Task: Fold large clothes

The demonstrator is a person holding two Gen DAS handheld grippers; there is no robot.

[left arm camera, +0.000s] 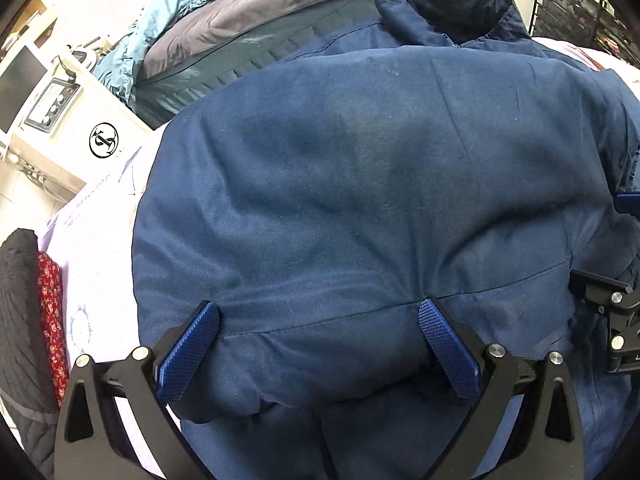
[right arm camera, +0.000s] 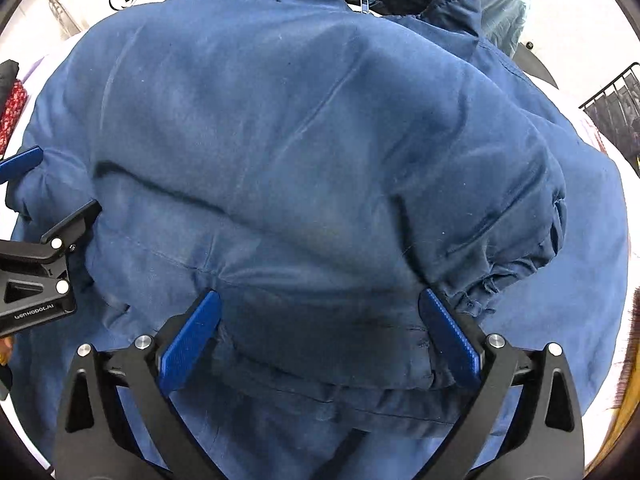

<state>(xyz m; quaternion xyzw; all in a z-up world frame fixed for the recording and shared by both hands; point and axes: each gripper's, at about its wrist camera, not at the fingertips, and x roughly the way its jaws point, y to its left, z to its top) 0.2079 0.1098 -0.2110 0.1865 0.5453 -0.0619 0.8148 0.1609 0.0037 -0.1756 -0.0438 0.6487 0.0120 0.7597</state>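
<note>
A large dark blue padded jacket lies folded on a pale bed sheet, with its collar at the far end. My left gripper points down over the near folded hem, fingers spread wide, and the fabric bulges between them without being pinched. In the right wrist view the same jacket fills the frame. My right gripper stands open over the hem, next to a gathered cuff. Each gripper shows at the edge of the other's view: the left gripper and the right gripper.
A heap of teal and grey clothes lies beyond the jacket. A white cabinet with a round black logo stands far left. Red floral cloth and a dark quilted item sit at the left edge. A black wire rack is far right.
</note>
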